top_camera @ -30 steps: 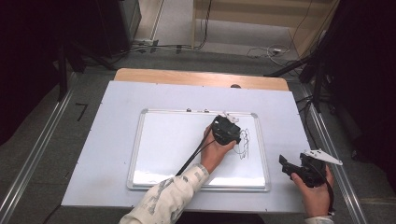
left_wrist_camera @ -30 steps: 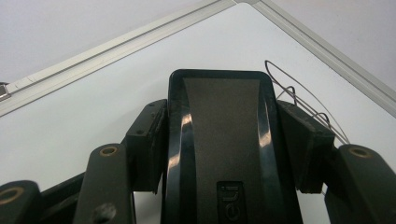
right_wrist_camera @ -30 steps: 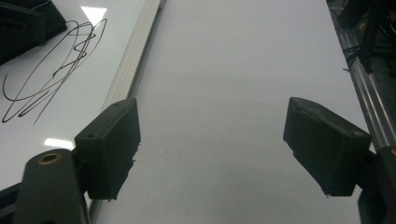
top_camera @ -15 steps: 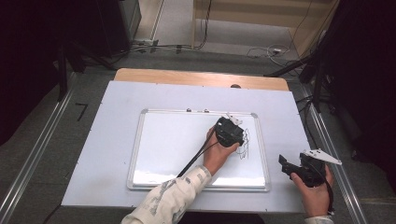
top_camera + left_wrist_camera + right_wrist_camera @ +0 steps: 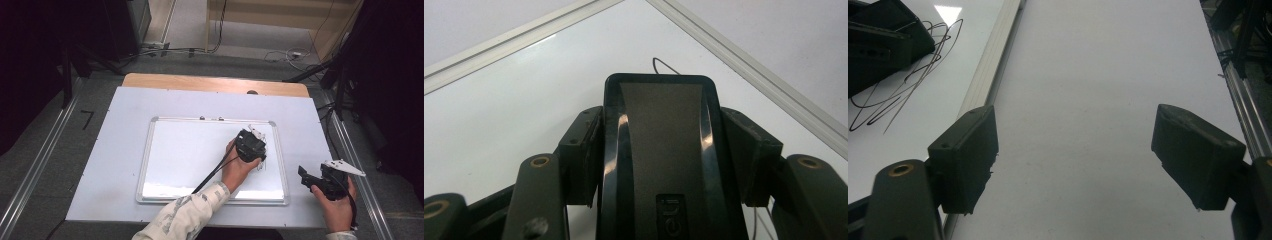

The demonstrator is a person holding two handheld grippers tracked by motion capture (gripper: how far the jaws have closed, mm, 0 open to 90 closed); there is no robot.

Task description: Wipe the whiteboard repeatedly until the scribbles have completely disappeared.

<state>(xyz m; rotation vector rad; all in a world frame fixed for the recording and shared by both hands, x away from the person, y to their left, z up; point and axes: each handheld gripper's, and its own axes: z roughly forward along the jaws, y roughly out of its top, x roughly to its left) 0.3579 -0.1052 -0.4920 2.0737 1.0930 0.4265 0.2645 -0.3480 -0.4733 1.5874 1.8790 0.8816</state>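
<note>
Left hand-held gripper [image 5: 251, 145] clamped on a black eraser [image 5: 659, 150], pads pressing both its sides. Eraser sits on the whiteboard [image 5: 190, 155], near the board's right edge, over the black scribble [image 5: 903, 80]. Right hand-held gripper [image 5: 320, 180] open, jaws wide apart with nothing between them, held over the desk [image 5: 305, 125] just right of the whiteboard's frame.

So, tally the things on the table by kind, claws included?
Whiteboard: 1
Eraser, black, clamped in the left claw: 1
Claws, counting the right claw, open beside the board: 2
Total: 4
</note>
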